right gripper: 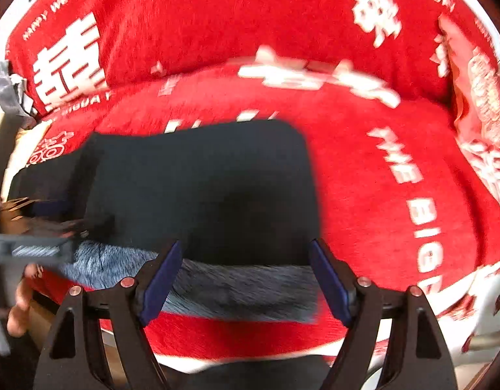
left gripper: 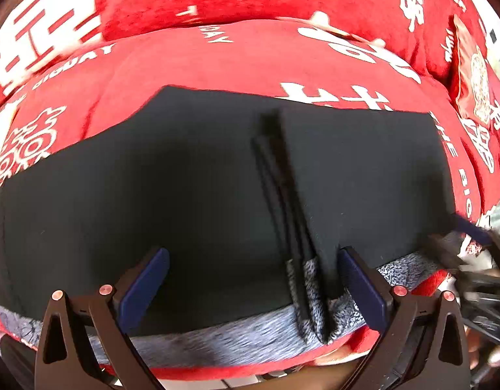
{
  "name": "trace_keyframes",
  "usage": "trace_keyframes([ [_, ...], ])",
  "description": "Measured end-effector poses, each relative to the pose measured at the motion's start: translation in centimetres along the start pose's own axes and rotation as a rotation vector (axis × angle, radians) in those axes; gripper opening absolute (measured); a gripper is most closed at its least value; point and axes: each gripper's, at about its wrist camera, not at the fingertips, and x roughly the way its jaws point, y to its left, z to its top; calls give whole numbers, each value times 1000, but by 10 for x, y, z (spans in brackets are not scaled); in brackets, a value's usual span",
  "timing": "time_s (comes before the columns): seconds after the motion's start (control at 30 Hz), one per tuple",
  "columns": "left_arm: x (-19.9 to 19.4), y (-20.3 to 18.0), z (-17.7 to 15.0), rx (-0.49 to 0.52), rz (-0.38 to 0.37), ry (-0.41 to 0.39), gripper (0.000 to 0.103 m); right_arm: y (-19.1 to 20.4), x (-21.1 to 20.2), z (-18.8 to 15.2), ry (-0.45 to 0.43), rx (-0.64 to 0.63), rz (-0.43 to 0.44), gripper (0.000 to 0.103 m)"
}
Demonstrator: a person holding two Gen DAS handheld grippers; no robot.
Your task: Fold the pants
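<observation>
- Left gripper [left gripper: 253, 279] hangs over the near edge of the red blanket [left gripper: 191, 65], jaws wide apart, nothing pinched between them.
- Right gripper [right gripper: 246, 279] hangs likewise, jaws spread and empty.
- Black pants [left gripper: 152, 178] lie flat on the blanket, their grey fleecy lining [left gripper: 224, 331] showing along the near edge.
- A fold ridge [left gripper: 282, 178] runs from near to far across the pants.
- Beyond the pants, white lettering covers the blanket.

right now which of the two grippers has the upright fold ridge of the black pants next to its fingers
The left gripper: a raised ridge of the black fleece-lined pants stands just inside its right finger. The right gripper has only flat black cloth and grey lining between its open fingers.
</observation>
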Motion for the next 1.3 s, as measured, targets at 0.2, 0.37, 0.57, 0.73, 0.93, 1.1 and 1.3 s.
trace_keyframes([
  [0.2,-32,56,-14,-50,122,-88,103,76,17,-2,-15,-159,-24,102],
  [0.37,-27,133,-27,-191,251,-52,103,105,27,7,-52,-104,-67,102],
  [0.57,-47,198,-58,-348,280,-102,103,140,16,10,-75,-136,76,102],
  [0.73,-39,223,-70,-376,318,-98,103,193,7,24,-192,-278,-15,102],
  [0.93,-40,222,-76,-347,313,-122,103,233,57,30,-21,-370,28,102],
  [1.1,-40,226,-79,-328,299,-137,103,235,51,-21,-43,-462,15,102],
  [1.3,-41,232,-85,-304,288,-160,103,240,34,-50,72,-545,43,103],
])
